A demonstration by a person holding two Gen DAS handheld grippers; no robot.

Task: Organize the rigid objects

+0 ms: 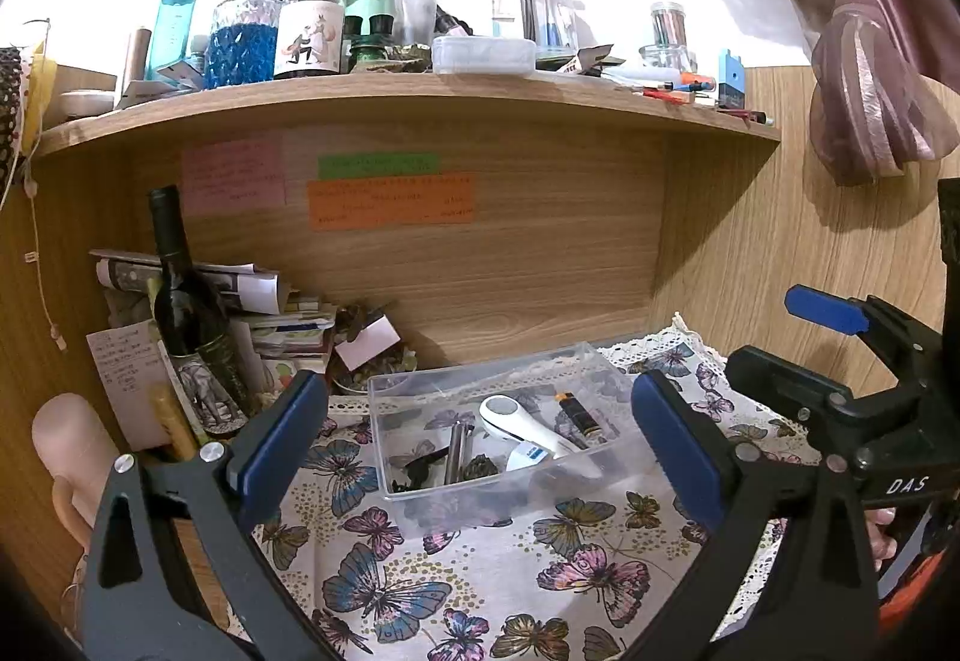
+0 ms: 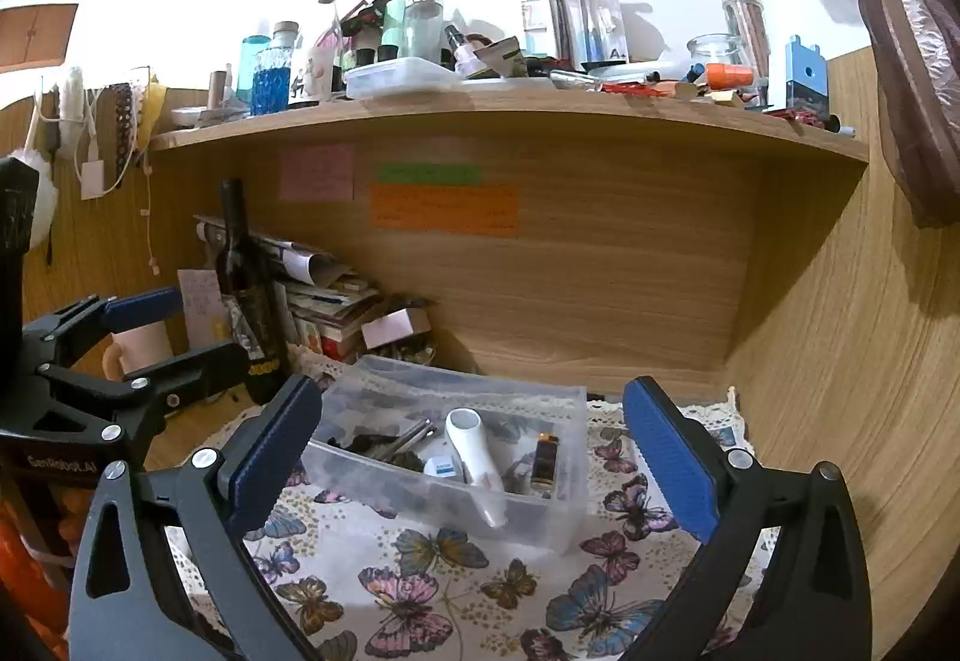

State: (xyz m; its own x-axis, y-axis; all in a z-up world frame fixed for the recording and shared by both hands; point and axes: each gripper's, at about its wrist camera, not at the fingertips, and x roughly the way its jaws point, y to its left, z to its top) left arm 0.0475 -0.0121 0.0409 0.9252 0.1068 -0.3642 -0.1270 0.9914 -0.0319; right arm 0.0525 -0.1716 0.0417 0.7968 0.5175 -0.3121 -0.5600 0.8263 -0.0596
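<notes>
A butterfly-print cloth is spread over the desk, whose bare wood is seen at lower left of the right view. On the cloth, mid-frame, a clear bin is set. At left, a wine bottle and stacked papers are seen.

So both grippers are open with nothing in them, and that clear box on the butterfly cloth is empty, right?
Not quite. The left gripper and right gripper are open and hold nothing, but the clear box on the butterfly cloth is not empty: both wrist views show a white handheld device, a metal piece and other small items inside.
</notes>
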